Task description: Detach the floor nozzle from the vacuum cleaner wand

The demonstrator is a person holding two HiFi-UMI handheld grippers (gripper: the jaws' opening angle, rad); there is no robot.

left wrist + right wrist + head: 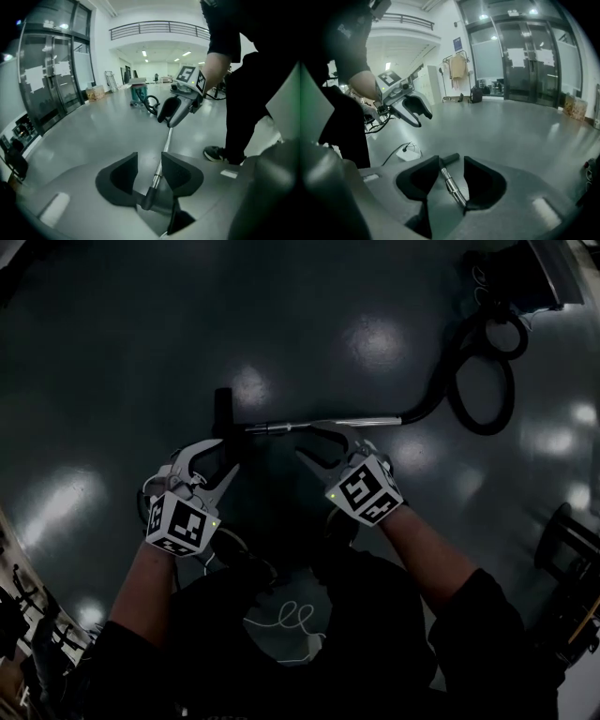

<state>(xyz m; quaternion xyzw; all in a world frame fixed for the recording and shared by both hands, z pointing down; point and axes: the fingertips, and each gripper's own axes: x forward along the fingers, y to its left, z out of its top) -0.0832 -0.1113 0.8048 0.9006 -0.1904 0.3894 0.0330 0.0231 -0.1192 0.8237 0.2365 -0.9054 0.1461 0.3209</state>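
Floor (112,352): dark, glossy, with lamp reflections.

Wand (328,424): lies flat across the middle of the floor. The black nozzle (223,409) sits crosswise on its left end, attached. At its right end the hose (469,362) loops back to the vacuum body (525,273) by the far right edge.

Left gripper (228,456): jaws moderately apart, empty, hanging just beside the nozzle joint. Its own view shows the wand through the gap, with the pads clear of it.

Right gripper (314,442): jaws likewise apart, empty, over the wand's left half.

Surroundings: a white coiled cable (281,615) lies at the person's feet, and a shoe (218,153) stands near the wand. Glass doors (529,61) stand well apart.
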